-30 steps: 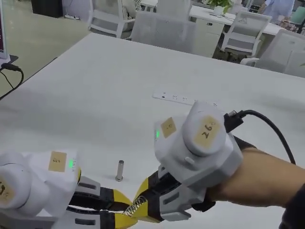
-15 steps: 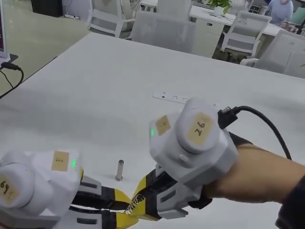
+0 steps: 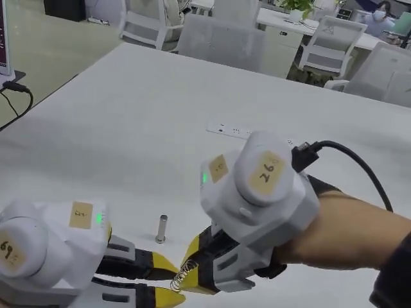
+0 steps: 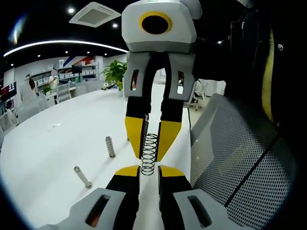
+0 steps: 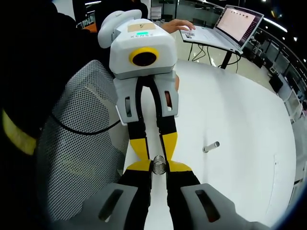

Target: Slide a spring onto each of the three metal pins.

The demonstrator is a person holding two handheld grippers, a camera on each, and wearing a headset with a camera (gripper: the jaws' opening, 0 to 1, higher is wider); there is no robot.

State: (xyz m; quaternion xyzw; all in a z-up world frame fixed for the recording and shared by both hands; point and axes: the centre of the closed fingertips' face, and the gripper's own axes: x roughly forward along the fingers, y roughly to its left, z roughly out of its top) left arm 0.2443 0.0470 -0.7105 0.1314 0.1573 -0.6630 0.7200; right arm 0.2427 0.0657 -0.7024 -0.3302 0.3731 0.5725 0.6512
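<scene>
Spring (image 4: 149, 152) seemingly unmoved since before

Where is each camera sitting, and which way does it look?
Head view: on the headset, looking down at left gripper and right gripper; a forearm shows.
Left gripper view: on the left gripper, along its jaws toward the right gripper; clothing behind.
Right gripper view: mirrored, facing the left gripper, clothing too.
All share the spring.

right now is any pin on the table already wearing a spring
Yes, the left gripper view shows a spring coiled round one pin, beside a bare pin.
</scene>
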